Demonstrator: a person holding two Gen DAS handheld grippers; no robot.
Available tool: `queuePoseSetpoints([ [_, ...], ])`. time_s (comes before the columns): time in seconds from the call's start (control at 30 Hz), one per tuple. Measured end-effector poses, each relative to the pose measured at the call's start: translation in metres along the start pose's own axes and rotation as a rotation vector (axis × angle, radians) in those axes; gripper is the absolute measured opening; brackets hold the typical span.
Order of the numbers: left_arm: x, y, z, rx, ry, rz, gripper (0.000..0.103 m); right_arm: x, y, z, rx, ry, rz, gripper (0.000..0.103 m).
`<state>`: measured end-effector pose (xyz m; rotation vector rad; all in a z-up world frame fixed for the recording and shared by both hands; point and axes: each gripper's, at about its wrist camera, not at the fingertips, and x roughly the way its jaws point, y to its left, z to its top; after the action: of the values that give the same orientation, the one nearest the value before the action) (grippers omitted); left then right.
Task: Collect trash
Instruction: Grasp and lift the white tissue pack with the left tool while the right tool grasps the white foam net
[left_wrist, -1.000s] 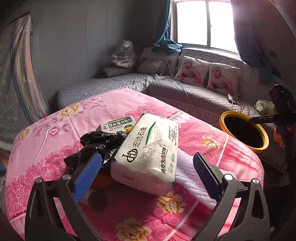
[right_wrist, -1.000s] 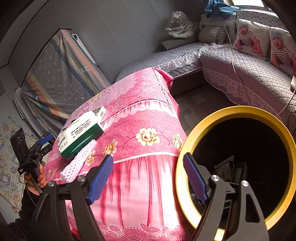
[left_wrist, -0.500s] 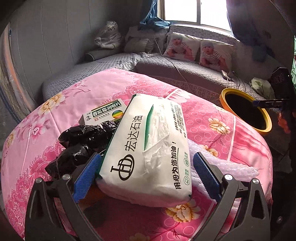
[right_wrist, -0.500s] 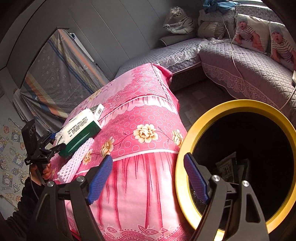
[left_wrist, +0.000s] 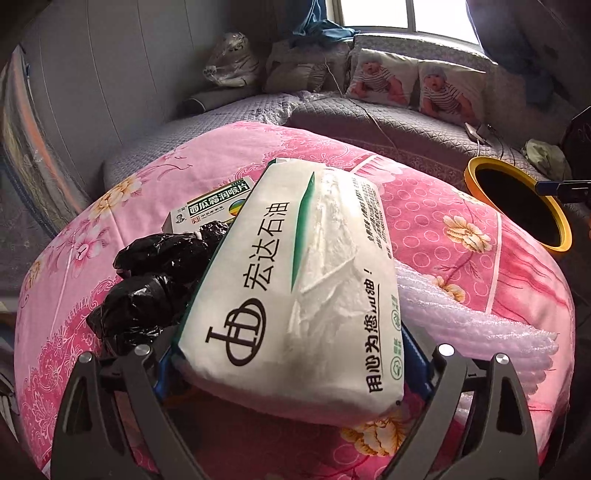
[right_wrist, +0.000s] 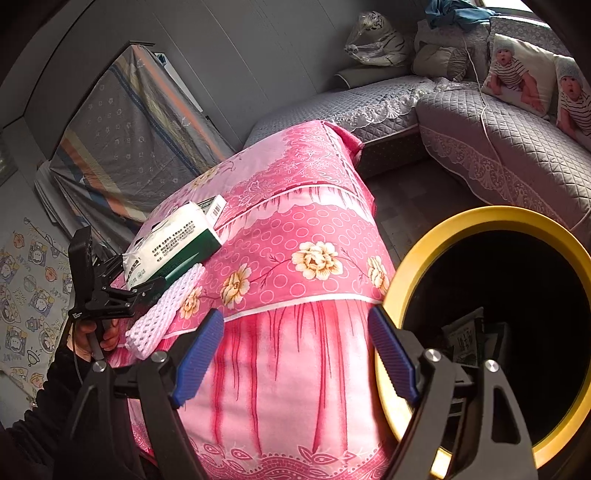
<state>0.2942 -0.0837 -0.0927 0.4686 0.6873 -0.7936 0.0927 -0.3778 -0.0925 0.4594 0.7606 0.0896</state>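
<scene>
A white and green tissue pack (left_wrist: 295, 280) lies on the pink flowered tablecloth (left_wrist: 443, 206), partly over a crumpled black plastic bag (left_wrist: 147, 288) and a small medicine box (left_wrist: 210, 210). My left gripper (left_wrist: 288, 362) straddles the pack's near end; its jaws are closing and the blue pads sit against both sides, mostly hidden by the pack. White foam netting (left_wrist: 472, 325) lies to the right of the pack. My right gripper (right_wrist: 295, 354) hangs beside the yellow-rimmed bin (right_wrist: 399, 280), jaws opening, nothing between them. Packets (right_wrist: 465, 339) lie inside the bin.
A grey quilted corner sofa (right_wrist: 498, 147) with baby-print cushions (right_wrist: 517, 77) stands behind the table, with a strip of floor (right_wrist: 406, 199) between them. A covered, striped object (right_wrist: 122, 147) leans on the left wall. A person's hand (right_wrist: 107, 332) holds the left gripper.
My left gripper came forward and down over the tissue pack, and its jaws narrowed onto the pack's sides. The right gripper stayed by the bin and its jaws widened slightly.
</scene>
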Motion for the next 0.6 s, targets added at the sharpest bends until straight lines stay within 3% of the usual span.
queuePoseSetpoints([
  [0.23,-0.03,-0.007,0.001,-0.037,-0.064,0.009,0.082,0.043,0.077,-0.007,-0.187,0.161,0.159,0.081],
  [0.4,-0.054,-0.013,0.0,-0.042,-0.121,0.024,0.082,0.074,0.125,-0.02,-0.315,0.234,0.19,0.081],
  [0.6,-0.074,-0.009,-0.002,-0.103,-0.177,0.032,0.082,0.1,0.152,-0.026,-0.362,0.274,0.181,0.081],
])
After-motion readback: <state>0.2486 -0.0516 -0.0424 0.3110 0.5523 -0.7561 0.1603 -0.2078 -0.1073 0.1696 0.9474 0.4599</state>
